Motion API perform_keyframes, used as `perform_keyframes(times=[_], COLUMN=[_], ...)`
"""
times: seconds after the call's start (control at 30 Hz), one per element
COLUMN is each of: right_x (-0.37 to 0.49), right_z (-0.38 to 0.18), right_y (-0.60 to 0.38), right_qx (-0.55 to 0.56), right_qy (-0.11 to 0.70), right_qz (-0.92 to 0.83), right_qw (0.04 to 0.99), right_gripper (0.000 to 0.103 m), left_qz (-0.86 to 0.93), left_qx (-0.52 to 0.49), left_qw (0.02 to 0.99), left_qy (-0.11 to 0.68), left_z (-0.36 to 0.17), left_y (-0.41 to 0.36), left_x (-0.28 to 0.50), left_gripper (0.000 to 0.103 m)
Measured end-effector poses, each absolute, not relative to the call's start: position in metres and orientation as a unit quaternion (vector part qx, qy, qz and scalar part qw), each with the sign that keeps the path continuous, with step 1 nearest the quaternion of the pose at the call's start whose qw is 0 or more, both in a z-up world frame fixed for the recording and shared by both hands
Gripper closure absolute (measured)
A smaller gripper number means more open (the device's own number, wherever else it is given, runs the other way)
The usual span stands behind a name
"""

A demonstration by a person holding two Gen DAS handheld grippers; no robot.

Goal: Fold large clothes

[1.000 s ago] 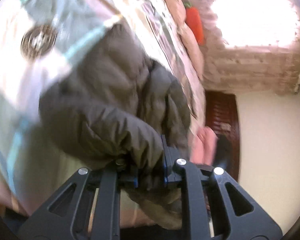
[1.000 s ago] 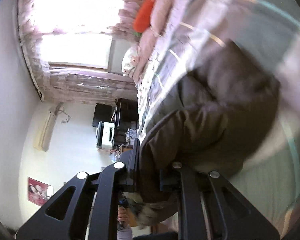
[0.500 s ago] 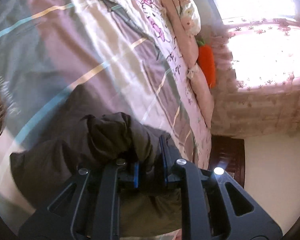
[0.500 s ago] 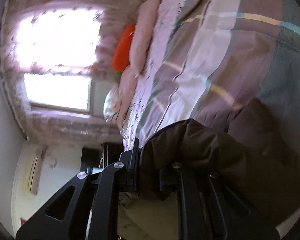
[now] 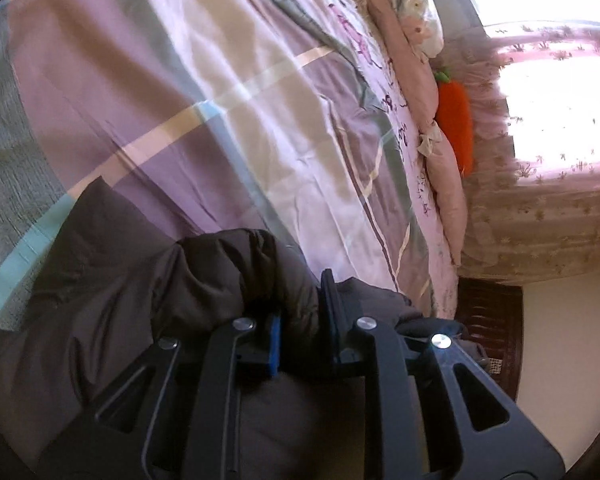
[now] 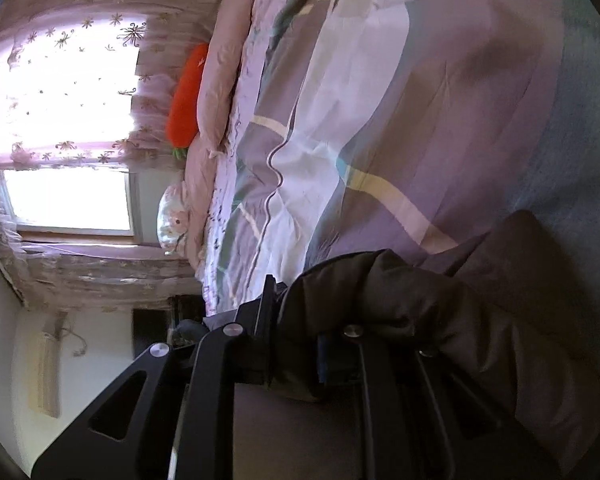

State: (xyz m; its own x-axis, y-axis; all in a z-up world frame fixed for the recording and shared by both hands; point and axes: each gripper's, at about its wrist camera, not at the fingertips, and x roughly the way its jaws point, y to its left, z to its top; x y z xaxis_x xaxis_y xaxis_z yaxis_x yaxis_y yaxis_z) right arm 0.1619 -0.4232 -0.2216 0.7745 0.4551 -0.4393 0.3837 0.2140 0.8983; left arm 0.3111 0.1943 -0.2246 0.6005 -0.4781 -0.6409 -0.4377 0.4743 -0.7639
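Note:
A dark brown puffy jacket (image 5: 140, 280) lies bunched on the bed's striped cover (image 5: 220, 100), low in both wrist views. My left gripper (image 5: 300, 312) has a thick fold of the jacket between its blue pads; its jaws are opening slightly, with the fabric still filling the gap. My right gripper (image 6: 296, 316) is shut on another fold of the jacket (image 6: 480, 320), and the cloth drapes over its right finger and hides it. The rest of the jacket spreads flat on the cover (image 6: 420, 100) behind both grippers.
Pink pillows (image 5: 404, 40) and an orange carrot plush (image 5: 454, 116) line the bed's far edge under a curtained window (image 5: 560, 100). Dark wooden furniture (image 5: 488, 320) stands past the bed's corner. The plush (image 6: 186, 100) also shows in the right wrist view.
Both grippers have come down toward the bed with the jacket in them. The jacket hung raised and bunched before; now most of it rests on the cover.

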Motion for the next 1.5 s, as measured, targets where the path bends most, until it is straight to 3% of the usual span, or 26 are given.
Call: perform_keyframes(times=[0.13, 0.27, 0.37, 0.47, 0.53, 0.67, 0.8, 0.97, 1.13, 1.27, 1.5], right_x=[0.148, 0.14, 0.123, 0.073, 0.048, 0.038, 0.051, 0.06, 0.074, 0.084, 0.119], right_z=[-0.214, -0.163, -0.144, -0.122, -0.112, -0.068, -0.041, -0.044, -0.039, -0.048, -0.11], right_y=[-0.447, -0.454, -0.461, -0.49, -0.503, -0.482, -0.421, -0.353, -0.287, -0.244, -0.251], right_qx=[0.679, 0.613, 0.63, 0.633, 0.638, 0.572, 0.471, 0.419, 0.319, 0.213, 0.147], right_qy=[0.297, 0.28, 0.243, 0.164, 0.133, 0.176, 0.235, 0.293, 0.341, 0.377, 0.443], right_qz=[0.061, 0.053, 0.051, -0.055, -0.088, -0.066, -0.03, 0.033, 0.053, 0.043, -0.008], right_qw=[0.668, 0.737, 0.736, 0.755, 0.753, 0.799, 0.85, 0.859, 0.883, 0.9, 0.884], right_gripper=[0.078, 0.07, 0.067, 0.002, 0.002, 0.002, 0.002, 0.002, 0.002, 0.002, 0.002], left_qz=[-0.021, -0.014, -0.011, 0.016, 0.026, 0.052, 0.053, 0.041, 0.053, 0.061, 0.082], left_qx=[-0.565, -0.539, -0.528, -0.48, -0.418, -0.229, -0.131, -0.039, 0.006, 0.027, 0.037], left_qw=[0.721, 0.758, 0.776, 0.806, 0.841, 0.926, 0.971, 0.989, 0.989, 0.981, 0.966], left_qy=[0.4, 0.368, 0.345, 0.347, 0.343, 0.296, 0.194, 0.133, 0.14, 0.183, 0.241], left_z=[-0.21, -0.171, -0.146, -0.111, -0.078, 0.001, 0.058, 0.101, 0.096, 0.057, 0.017], left_y=[0.222, 0.228, 0.232, 0.226, 0.208, 0.139, 0.088, 0.042, 0.024, 0.03, 0.055], left_x=[0.3, 0.291, 0.282, 0.273, 0.266, 0.235, 0.194, 0.156, 0.135, 0.114, 0.1], left_gripper=[0.084, 0.084, 0.083, 0.08, 0.074, 0.063, 0.049, 0.044, 0.043, 0.04, 0.04])
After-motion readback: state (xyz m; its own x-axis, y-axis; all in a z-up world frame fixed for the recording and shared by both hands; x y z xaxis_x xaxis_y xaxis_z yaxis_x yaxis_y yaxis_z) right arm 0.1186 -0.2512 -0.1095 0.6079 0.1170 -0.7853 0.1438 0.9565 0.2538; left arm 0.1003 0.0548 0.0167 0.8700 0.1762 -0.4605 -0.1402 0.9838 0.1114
